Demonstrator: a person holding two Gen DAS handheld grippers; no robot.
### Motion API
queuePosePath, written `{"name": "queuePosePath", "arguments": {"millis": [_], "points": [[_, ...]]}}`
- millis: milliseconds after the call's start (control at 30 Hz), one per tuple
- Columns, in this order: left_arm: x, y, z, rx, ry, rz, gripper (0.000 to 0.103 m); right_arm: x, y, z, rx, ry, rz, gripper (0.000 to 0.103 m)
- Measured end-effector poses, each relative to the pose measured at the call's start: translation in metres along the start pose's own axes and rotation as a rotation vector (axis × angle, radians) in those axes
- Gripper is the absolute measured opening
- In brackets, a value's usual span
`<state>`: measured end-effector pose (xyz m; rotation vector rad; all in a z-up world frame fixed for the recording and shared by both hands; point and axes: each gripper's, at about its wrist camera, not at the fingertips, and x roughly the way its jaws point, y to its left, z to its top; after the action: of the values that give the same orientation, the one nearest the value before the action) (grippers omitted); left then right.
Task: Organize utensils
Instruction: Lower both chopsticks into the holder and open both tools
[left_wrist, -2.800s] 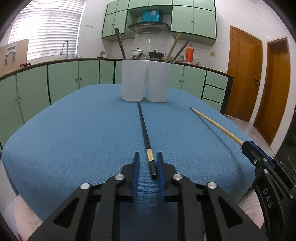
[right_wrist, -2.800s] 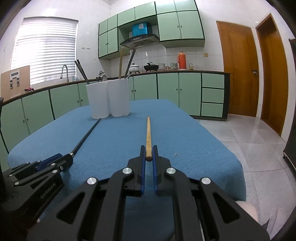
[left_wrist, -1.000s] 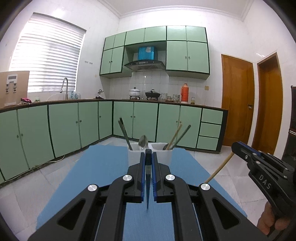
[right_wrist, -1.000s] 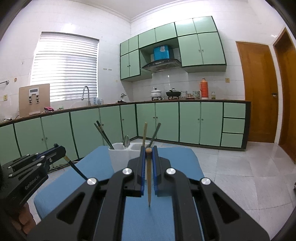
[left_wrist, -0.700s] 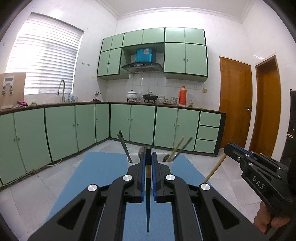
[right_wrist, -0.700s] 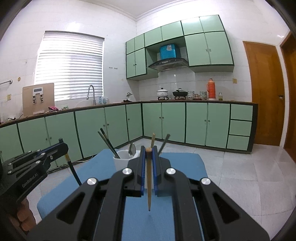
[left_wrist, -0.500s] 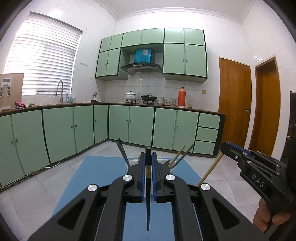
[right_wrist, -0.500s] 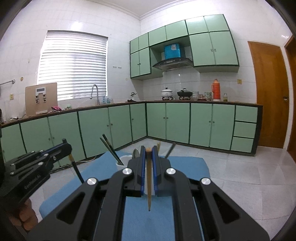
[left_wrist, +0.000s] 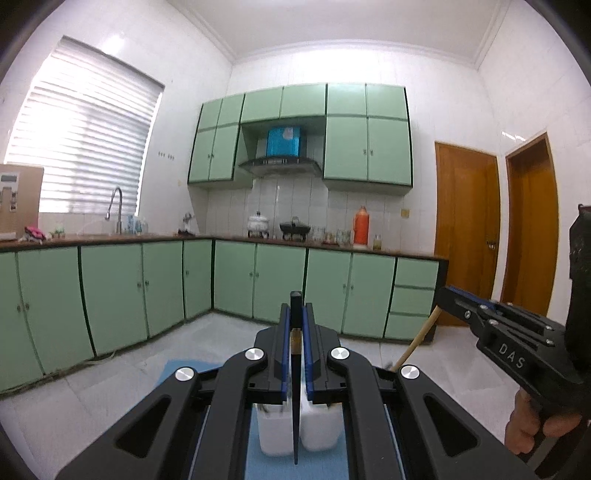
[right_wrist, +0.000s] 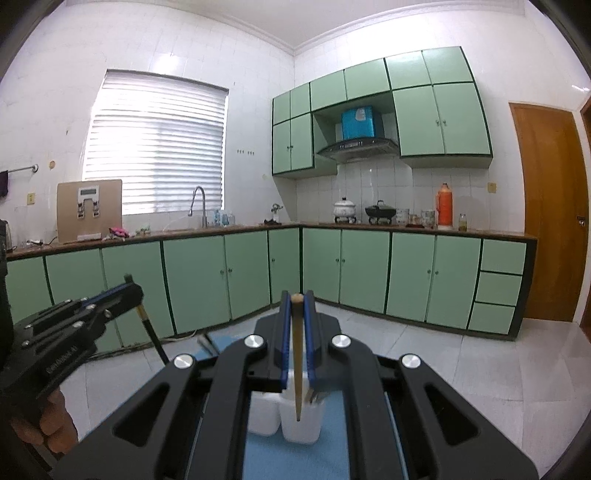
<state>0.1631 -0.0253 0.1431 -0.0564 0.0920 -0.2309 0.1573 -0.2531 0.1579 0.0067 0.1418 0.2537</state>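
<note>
My left gripper (left_wrist: 295, 314) is shut on a black chopstick (left_wrist: 295, 406) that hangs tip down over two white utensil cups (left_wrist: 275, 432) on the blue cloth (left_wrist: 255, 465). My right gripper (right_wrist: 297, 306) is shut on a wooden chopstick (right_wrist: 297, 369) that hangs tip down over the right white cup (right_wrist: 301, 424); the left cup (right_wrist: 263, 415) stands beside it. The right gripper (left_wrist: 448, 295) with its wooden stick shows in the left wrist view. The left gripper (right_wrist: 129, 286) with the black stick shows in the right wrist view.
The blue cloth (right_wrist: 266, 458) covers the table under the cups. Utensils stand in the cups, mostly hidden by my fingers. Green kitchen cabinets (left_wrist: 110, 295), a tiled floor (right_wrist: 461, 369) and wooden doors (left_wrist: 465, 240) lie beyond.
Both grippers lifted the chopsticks off the cloth, turned them tip down, and moved forward over the cups, which now sit low and close beneath the fingers.
</note>
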Motion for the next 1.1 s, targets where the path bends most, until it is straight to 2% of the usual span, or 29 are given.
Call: {"name": "queuePosePath", "arguments": {"millis": [200, 333, 667, 1100], "points": [[0.033, 0.003, 0.03, -0.004, -0.072, 0.018, 0.006, 0.034, -0.013, 0.022, 0.02, 0.001, -0.008, 0.006], [0.066, 0.005, 0.032, -0.002, -0.086, 0.038, 0.006, 0.063, -0.015, 0.021, 0.008, 0.032, -0.026, 0.006], [0.144, 0.019, -0.016, -0.007, 0.006, 0.072, 0.006, 0.123, -0.015, -0.018, 0.014, 0.149, -0.035, 0.006], [0.175, 0.025, -0.065, 0.008, 0.127, 0.071, 0.007, 0.155, -0.004, -0.061, 0.023, 0.263, -0.027, 0.006]]}}
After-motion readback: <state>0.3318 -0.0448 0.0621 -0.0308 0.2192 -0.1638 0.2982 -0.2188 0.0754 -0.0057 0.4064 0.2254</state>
